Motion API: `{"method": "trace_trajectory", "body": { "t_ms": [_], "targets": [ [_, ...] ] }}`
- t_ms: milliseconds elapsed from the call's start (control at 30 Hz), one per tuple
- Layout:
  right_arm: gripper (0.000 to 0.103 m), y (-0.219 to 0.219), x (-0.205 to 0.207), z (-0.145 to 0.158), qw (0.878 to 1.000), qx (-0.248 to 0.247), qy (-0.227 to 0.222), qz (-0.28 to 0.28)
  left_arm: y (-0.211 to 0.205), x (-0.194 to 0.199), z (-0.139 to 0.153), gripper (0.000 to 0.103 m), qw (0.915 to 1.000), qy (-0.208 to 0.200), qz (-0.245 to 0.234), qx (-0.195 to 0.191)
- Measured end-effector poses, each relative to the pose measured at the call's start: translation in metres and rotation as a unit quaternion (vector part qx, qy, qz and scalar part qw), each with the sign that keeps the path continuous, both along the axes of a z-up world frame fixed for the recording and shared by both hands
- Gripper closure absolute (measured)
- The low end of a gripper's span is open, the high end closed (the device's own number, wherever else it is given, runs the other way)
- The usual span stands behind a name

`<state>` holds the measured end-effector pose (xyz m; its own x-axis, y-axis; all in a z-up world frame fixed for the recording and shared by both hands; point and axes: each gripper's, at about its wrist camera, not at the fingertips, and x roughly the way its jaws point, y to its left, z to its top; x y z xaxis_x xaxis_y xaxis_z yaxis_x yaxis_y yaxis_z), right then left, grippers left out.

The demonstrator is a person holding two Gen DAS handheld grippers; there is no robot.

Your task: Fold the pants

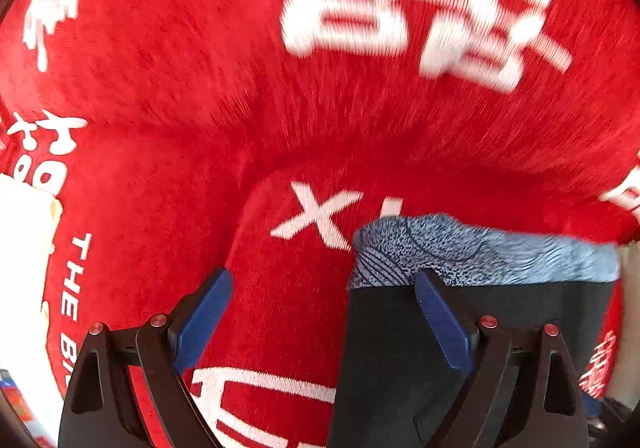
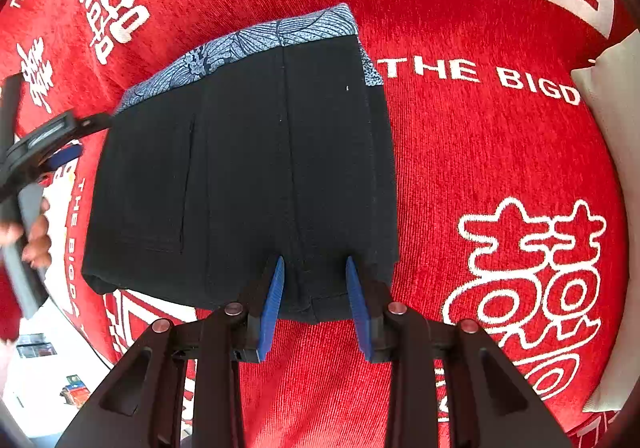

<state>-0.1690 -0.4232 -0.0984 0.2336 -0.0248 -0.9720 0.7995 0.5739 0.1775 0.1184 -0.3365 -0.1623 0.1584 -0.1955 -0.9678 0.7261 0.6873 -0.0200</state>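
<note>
The pants lie folded into a compact dark rectangle on the red cloth, with a blue patterned lining strip along the far edge. My right gripper is open, its blue fingers over the near edge of the pants, holding nothing. My left gripper is open and empty; its right finger is over the left edge of the pants, its left finger over bare cloth. The left gripper also shows at the left of the right wrist view, beside the pants.
A red cloth with white lettering covers the surface and bulges in folds in the left wrist view. A white cushion sits at the right edge. The floor shows past the cloth's left edge.
</note>
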Motion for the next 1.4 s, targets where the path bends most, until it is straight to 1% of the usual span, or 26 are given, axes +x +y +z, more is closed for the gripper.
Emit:
{"method": "trace_trajectory", "body": {
  "t_ms": [33, 100, 167, 233, 267, 400, 567, 767, 933, 1000, 1067, 1133, 1233, 1300, 1333, 1400],
  "targets": [
    [0.068, 0.0, 0.0, 0.0, 1.0, 0.001, -0.001, 0.0, 0.0, -0.007, -0.006, 0.009, 0.9998, -0.011, -0.014, 0.008],
    [0.068, -0.001, -0.001, 0.0, 1.0, 0.001, -0.002, 0.001, -0.002, -0.01, -0.014, 0.009, 0.9992, -0.026, -0.03, 0.009],
    [0.068, -0.001, -0.002, 0.0, 1.0, 0.0, -0.003, 0.001, 0.0, -0.008, -0.015, 0.009, 0.9995, -0.019, -0.025, 0.003],
    [0.068, -0.002, -0.003, 0.0, 1.0, 0.0, -0.004, 0.001, 0.003, -0.003, -0.013, 0.009, 0.9999, -0.005, -0.015, -0.001],
    [0.068, -0.002, -0.003, -0.001, 1.0, 0.0, -0.004, 0.0, 0.005, -0.002, -0.012, 0.009, 0.9999, -0.005, -0.013, -0.001],
    [0.068, -0.002, -0.002, -0.001, 1.0, 0.0, -0.001, 0.0, 0.011, -0.012, 0.003, 0.009, 0.9994, -0.02, -0.03, 0.002],
    [0.067, -0.002, -0.001, -0.001, 1.0, 0.0, 0.0, -0.004, 0.022, -0.023, 0.012, 0.009, 0.9991, 0.007, -0.041, 0.003],
    [0.067, -0.002, 0.002, 0.0, 1.0, -0.002, 0.003, -0.006, 0.024, -0.034, 0.018, 0.009, 0.9983, 0.006, -0.058, 0.006],
    [0.067, 0.0, 0.004, 0.001, 1.0, -0.004, 0.004, -0.01, 0.024, -0.038, 0.021, 0.009, 0.998, 0.009, -0.062, 0.004],
    [0.067, 0.0, 0.004, 0.001, 1.0, -0.004, 0.004, -0.011, 0.025, -0.037, 0.024, 0.009, 0.998, 0.012, -0.062, 0.0],
    [0.066, 0.0, 0.004, 0.002, 1.0, -0.004, 0.003, -0.013, 0.027, -0.036, 0.028, 0.009, 0.9976, 0.029, -0.063, -0.01],
    [0.064, 0.0, 0.004, 0.003, 1.0, -0.004, 0.001, -0.015, 0.029, -0.034, 0.032, 0.009, 0.9964, 0.049, -0.064, -0.027],
    [0.059, 0.001, 0.002, 0.006, 1.0, -0.003, -0.005, -0.017, 0.034, -0.033, 0.038, 0.009, 0.992, 0.085, -0.074, -0.058],
    [0.05, 0.0, 0.002, 0.009, 1.0, -0.001, -0.011, -0.018, 0.039, -0.032, 0.042, 0.009, 0.9889, 0.102, -0.075, -0.077],
    [0.048, 0.0, 0.002, 0.011, 1.0, 0.002, -0.014, -0.018, 0.04, -0.033, 0.043, 0.009, 0.9875, 0.111, -0.075, -0.084],
    [0.038, 0.001, 0.002, 0.016, 1.0, 0.008, -0.024, -0.017, 0.044, -0.033, 0.044, 0.009, 0.9839, 0.13, -0.074, -0.097]
  ]
}}
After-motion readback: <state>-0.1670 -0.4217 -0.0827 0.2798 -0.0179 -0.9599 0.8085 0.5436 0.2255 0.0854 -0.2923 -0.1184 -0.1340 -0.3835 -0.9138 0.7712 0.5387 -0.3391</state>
